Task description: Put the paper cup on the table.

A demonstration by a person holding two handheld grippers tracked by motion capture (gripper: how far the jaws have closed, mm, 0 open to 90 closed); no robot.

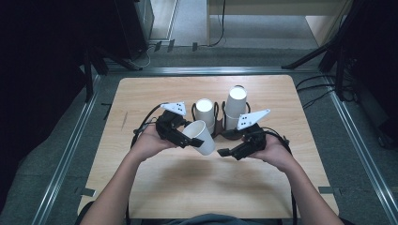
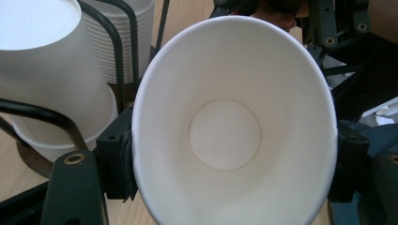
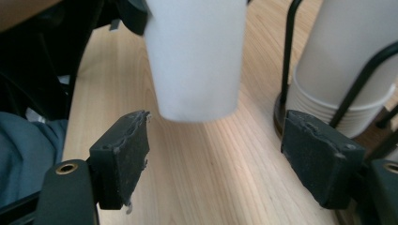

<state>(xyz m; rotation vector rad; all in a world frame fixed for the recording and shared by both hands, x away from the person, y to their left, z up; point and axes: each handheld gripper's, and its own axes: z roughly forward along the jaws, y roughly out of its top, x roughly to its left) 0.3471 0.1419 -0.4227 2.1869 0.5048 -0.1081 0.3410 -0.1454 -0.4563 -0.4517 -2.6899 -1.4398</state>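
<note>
Black tongs (image 1: 217,149) with brass-ringed screw holes, grey plates, trailing cables.

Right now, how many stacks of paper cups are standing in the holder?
2. The shorter stack stands in the holder's left ring, the taller stack in its right ring. One more single cup is apart, squeezed in the left gripper. Cups per stack can't be counted.

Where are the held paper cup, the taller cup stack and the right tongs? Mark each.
paper cup (image 2: 225,136), left gripper view, inside bottom.
taller cup stack (image 1: 236,104), high view, side wall of its upside-down top cup.
right tongs (image 3: 216,166), right gripper view, midway between the open pads.
</note>
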